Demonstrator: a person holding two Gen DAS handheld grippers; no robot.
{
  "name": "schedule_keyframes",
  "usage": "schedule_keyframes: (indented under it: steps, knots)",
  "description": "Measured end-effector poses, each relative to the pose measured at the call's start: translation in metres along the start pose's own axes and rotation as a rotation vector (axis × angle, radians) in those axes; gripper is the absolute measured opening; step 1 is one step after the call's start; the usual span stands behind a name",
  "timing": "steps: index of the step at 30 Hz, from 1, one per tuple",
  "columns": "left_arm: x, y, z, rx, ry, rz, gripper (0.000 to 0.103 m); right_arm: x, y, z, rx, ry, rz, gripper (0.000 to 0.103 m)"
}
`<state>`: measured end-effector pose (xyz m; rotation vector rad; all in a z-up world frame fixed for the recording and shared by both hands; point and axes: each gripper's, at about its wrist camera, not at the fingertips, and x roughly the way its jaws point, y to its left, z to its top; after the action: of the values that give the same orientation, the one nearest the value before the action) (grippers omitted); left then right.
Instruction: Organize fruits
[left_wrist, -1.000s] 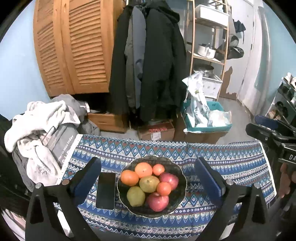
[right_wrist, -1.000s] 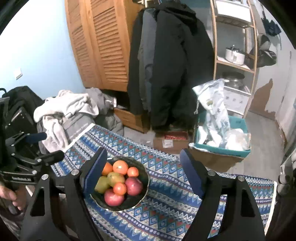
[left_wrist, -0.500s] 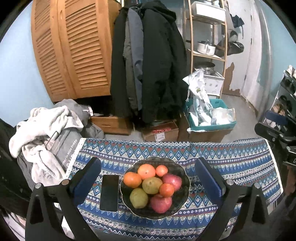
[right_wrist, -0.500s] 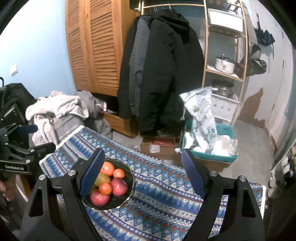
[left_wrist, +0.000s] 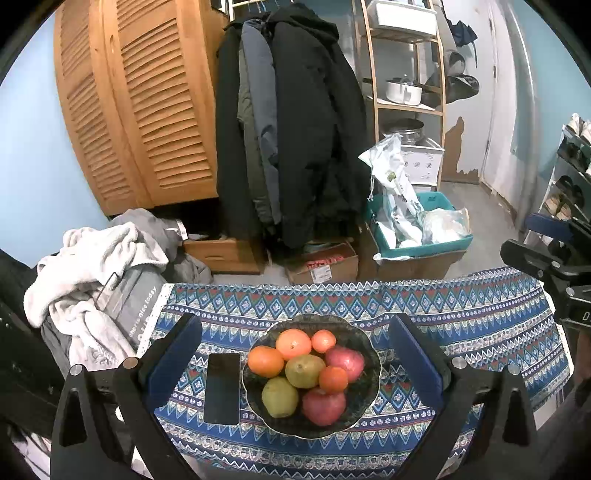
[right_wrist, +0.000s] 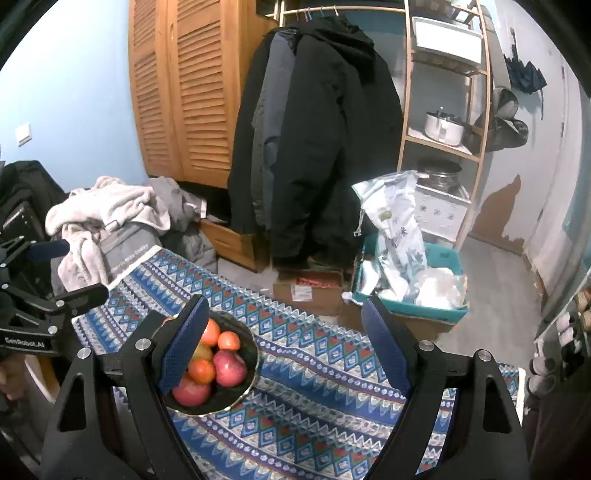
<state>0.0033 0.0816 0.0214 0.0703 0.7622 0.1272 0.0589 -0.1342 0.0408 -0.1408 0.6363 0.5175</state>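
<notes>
**Bowl dead ahead of left gripper, both grippers empty**

Left gripper has fingers wide apart, holding nothing; the dark bowl of fruit sits on the patterned tablecloth straight ahead, centred between them. Right gripper, fingers also spread and empty, has the bowl off to its left, partly behind the left finger. Left looks nearer and better lined up. The fruit is roundish, no clear long axis.

Count in left view: 4 oranges, 2 red apples, 2 green pears, 1 bowl, 1 phone just left of the bowl.
</notes>
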Motion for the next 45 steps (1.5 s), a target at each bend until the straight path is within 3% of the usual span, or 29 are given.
schedule_keyframes:
  steps: [45]
  knots:
    - [-0.0016,-0.0031,-0.0004,-0.006,0.013,0.02,0.102,0.0022,-0.0045,-0.0038,-0.006,0.015,-0.013,0.084]
